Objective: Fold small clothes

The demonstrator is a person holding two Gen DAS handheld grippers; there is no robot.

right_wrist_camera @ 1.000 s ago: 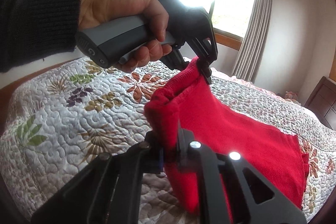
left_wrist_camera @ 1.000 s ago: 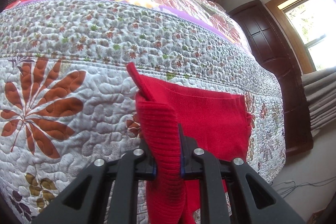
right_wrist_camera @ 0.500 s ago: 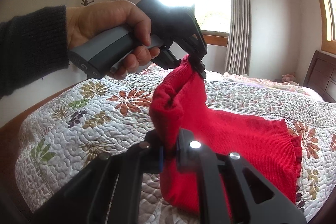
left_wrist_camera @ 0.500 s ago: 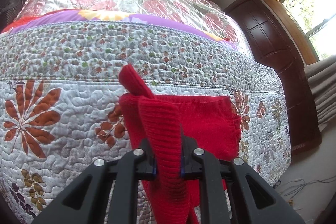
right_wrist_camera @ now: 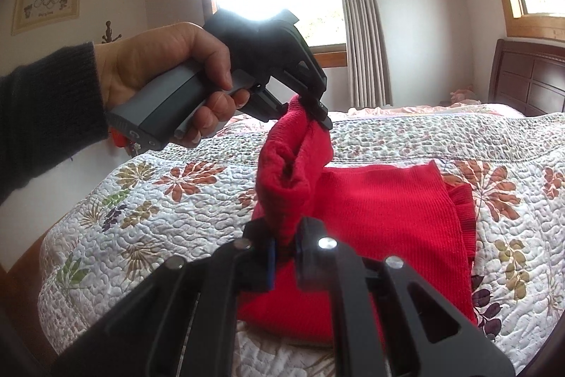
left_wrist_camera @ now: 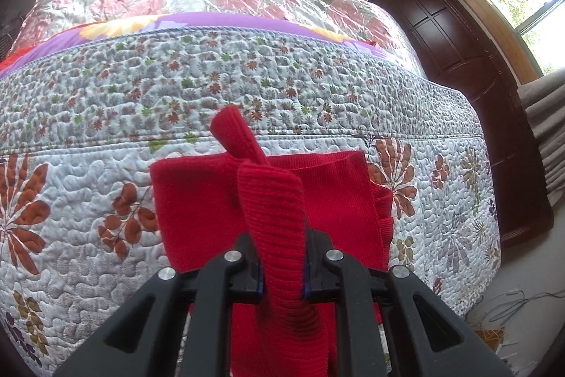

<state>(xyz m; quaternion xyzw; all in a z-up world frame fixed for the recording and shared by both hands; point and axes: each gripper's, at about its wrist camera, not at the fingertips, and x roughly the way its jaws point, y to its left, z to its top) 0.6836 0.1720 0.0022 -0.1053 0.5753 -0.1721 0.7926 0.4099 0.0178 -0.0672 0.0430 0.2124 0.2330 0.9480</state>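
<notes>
In the left wrist view, the left hand-held gripper [left_wrist_camera: 282, 274] pinches a ribbed edge of the red knitted garment [left_wrist_camera: 197, 200] between its black fingers [left_wrist_camera: 243, 267]. The rest of the garment lies doubled over on the white floral quilted bedspread [left_wrist_camera: 88, 165], with a loose red end standing up behind the pinched fold. A dark wooden headboard [left_wrist_camera: 459, 66] stands at the right.

In the right wrist view, the right hand-held gripper [right_wrist_camera: 284, 257] is pressed onto another raised bunch of the same garment [right_wrist_camera: 388, 218]. Just beyond, the left hand-held gripper [right_wrist_camera: 317, 115], held by a hand [right_wrist_camera: 159, 73] in a dark sleeve [right_wrist_camera: 46, 112], clamps the garment's top fold.
</notes>
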